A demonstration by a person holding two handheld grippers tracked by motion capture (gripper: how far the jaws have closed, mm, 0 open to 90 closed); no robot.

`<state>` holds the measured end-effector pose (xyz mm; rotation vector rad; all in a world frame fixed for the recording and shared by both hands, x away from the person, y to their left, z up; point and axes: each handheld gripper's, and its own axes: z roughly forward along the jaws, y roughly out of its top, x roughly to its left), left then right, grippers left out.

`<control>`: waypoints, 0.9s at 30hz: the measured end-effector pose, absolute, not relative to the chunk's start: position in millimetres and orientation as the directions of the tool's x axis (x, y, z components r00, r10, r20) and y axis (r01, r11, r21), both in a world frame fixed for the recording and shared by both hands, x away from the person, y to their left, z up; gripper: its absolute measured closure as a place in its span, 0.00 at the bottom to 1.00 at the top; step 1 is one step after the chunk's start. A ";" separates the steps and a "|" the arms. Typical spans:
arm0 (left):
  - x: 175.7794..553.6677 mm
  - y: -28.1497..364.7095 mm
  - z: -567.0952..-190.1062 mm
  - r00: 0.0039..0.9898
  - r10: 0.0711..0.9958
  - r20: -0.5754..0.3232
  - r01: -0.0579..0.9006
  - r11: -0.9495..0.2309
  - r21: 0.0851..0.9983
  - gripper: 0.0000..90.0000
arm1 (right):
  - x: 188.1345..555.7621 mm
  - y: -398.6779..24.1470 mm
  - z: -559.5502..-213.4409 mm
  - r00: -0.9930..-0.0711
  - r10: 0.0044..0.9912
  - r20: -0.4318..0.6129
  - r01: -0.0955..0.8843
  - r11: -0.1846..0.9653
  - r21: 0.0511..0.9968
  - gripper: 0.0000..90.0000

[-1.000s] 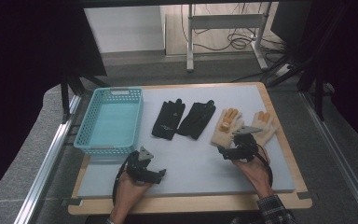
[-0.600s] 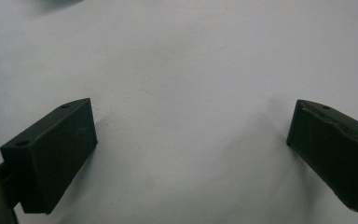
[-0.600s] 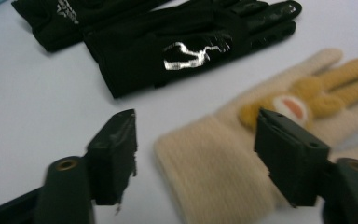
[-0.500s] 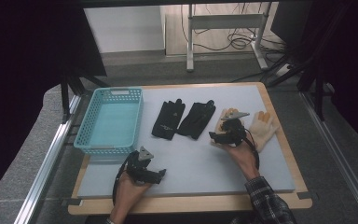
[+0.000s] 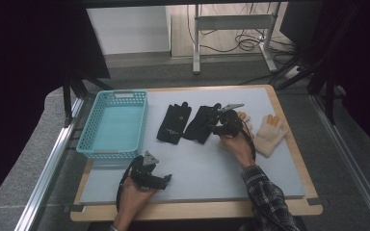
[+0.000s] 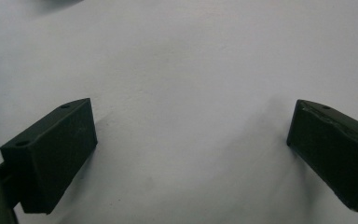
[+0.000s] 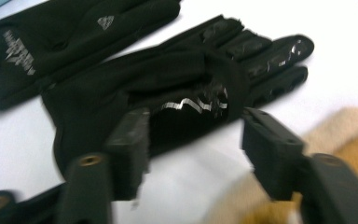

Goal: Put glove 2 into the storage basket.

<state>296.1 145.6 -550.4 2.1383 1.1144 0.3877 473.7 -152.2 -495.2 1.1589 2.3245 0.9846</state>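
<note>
On the counter [image 5: 289,173] four gloves lie in a row at the far side, to the right of a turquoise basket [image 5: 113,124] that stands at the left edge. The right gripper [image 5: 220,126] sits at the right-hand black glove [image 5: 201,123], which lies just beside the left-hand black glove [image 5: 174,121]; the person's right hand [image 5: 237,144] carries it from the near side, with a plaid sleeve [image 5: 265,197] behind the wrist. In the right gripper view this black glove [image 7: 168,79] lies flat on the white surface with its fingers pointing up and to the right, and the two black jaws stand apart on either side of its lower edge; the jaws have just been opening a little after closing, and part of the glove lies in the gap between them, though the pads are not pressing on it. The other black glove [image 7: 56,42] lies just beyond at the upper left. To the right are two tan gloves: one [image 5: 244,119] is partly hidden by the right gripper, the other [image 5: 270,134] lies clear, further right. The left gripper [image 5: 161,180] rests at the near left of the counter, well apart from the gloves, and in the left gripper view its jaws stand wide apart over bare white surface with nothing between them.
</note>
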 end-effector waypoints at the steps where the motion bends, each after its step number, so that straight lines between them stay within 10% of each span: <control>1: 296.1 145.7 -550.3 0.589 0.807 -0.046 0.603 -0.400 0.691 0.02 | 476.4 -149.8 -495.4 -0.595 0.804 -0.011 0.550 0.417 0.723 0.37; 15: 296.0 145.6 -550.4 0.588 0.807 -0.048 0.603 -0.397 0.692 0.02 | 511.8 -118.6 -519.1 -0.562 0.825 -0.054 0.611 0.458 0.646 0.34; 23: 296.1 145.5 -550.4 0.588 0.807 -0.048 0.602 -0.398 0.692 0.02 | 508.1 -113.4 -517.4 -0.600 0.800 -0.016 0.608 0.468 0.641 0.89; 27: 296.1 145.5 -550.5 0.588 0.808 -0.048 0.603 -0.397 0.692 0.02 | 507.3 -111.5 -514.3 -0.613 0.789 -0.042 0.592 0.494 0.636 0.93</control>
